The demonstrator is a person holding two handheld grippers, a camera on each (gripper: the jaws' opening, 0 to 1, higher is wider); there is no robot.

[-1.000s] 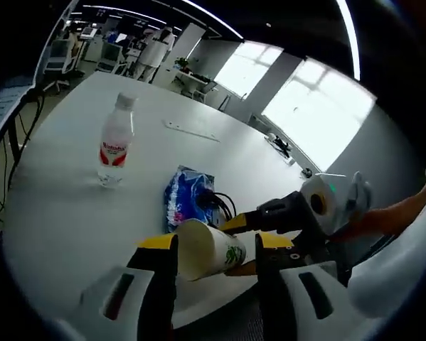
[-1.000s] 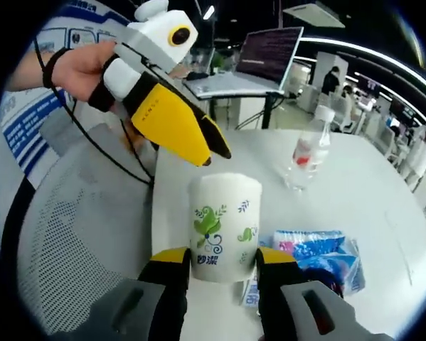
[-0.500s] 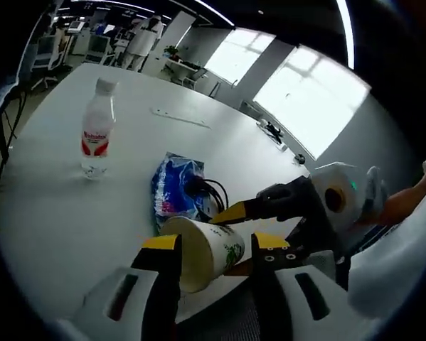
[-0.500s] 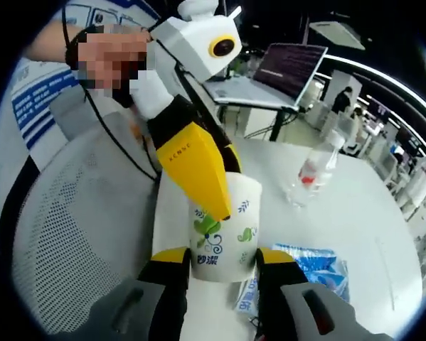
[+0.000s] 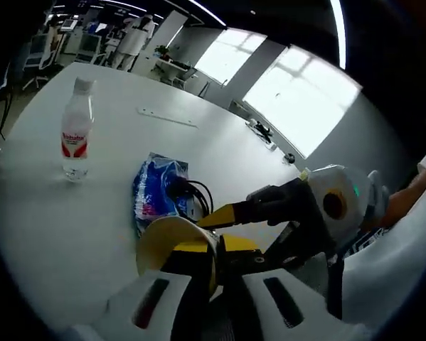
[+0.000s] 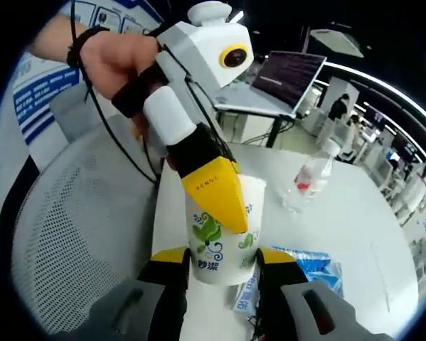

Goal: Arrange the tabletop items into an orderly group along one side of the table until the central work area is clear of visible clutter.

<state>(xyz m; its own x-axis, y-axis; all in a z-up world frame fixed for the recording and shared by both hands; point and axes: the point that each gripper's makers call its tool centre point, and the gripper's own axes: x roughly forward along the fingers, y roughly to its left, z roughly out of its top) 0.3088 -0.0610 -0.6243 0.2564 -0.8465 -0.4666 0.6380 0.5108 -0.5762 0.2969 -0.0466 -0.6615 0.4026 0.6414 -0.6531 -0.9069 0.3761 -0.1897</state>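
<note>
Your white table spreads wide under both grippers, and a mesh chair back sits just off its near edge in the right gripper view. Beyond the table's far side a laptop stands open on a stand. On the table you have a clear water bottle with a red label standing upright, well apart from the rest, and a blue snack packet lying flat with a coil of black cable beside it and touching it. The paper cup, white with a green leaf print, is at the table's near edge, upright in the right gripper view and just beside the packet. Your right gripper grasps it low down, one jaw pressed to each side of the cup's base. Your left gripper comes at the cup's open rim: in the left gripper view the cup lies with its mouth toward the camera, and the jaws are drawn close together at the rim, the wall seemingly pinched between them, one jaw inside the mouth. In the right gripper view the left gripper's yellow tip covers the cup's upper front, your hand holding it from above.
</note>
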